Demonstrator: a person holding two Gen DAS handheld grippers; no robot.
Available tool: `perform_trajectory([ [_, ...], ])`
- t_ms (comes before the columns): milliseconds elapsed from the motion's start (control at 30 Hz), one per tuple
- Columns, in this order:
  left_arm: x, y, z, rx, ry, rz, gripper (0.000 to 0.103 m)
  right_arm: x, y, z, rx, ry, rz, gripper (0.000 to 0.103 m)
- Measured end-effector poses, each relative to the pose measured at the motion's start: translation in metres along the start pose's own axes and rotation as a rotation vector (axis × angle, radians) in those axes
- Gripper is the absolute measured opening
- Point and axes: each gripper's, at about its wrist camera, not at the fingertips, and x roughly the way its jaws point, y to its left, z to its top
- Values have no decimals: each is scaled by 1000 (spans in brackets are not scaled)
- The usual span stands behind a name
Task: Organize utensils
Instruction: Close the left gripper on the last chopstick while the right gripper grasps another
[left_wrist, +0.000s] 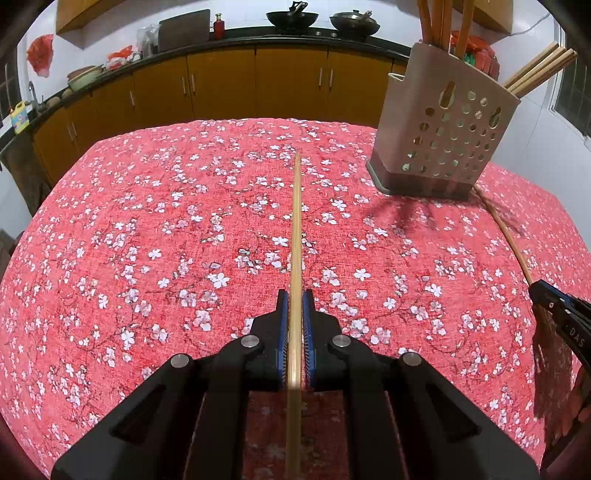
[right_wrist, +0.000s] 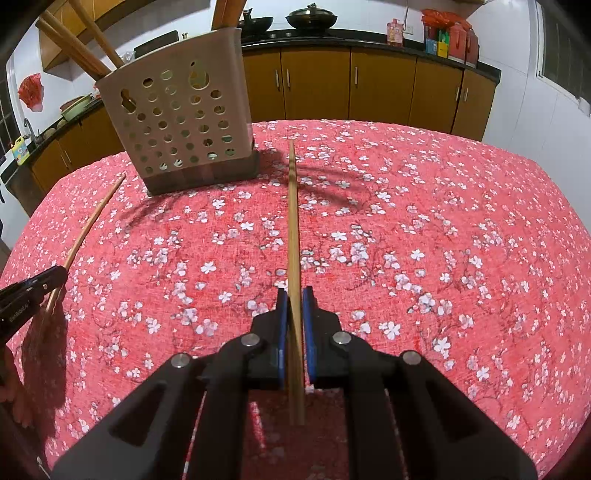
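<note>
evidently each black two-finger gripper, left gripper (left_wrist: 295, 306) and right gripper (right_wrist: 294, 302), clamps one bamboo chopstick (left_wrist: 296, 229) lengthwise, probably for dropping into the perforated beige plastic holder (left_wrist: 443, 136).

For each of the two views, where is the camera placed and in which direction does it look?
Left wrist: behind the left gripper, looking down along its chopstick over the tablecloth; holder ahead right; right gripper at right edge.
Right wrist: behind the right gripper, along its own chopstick; holder ahead left; left gripper at left edge.
Shared: holder, tablecloth, cabinets, both grippers.
</note>
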Motion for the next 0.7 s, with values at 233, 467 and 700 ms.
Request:
perform_trajectory([
  [233, 0, 0, 0, 1, 0, 1, 10, 0, 0, 0, 0, 0, 0, 10],
  [467, 0, 0, 1, 1, 0, 1, 10, 0, 0, 0, 1, 0, 2, 10],
  [700, 0, 0, 2, 0, 1, 0, 10, 0, 1, 0, 1, 0, 2, 10],
])
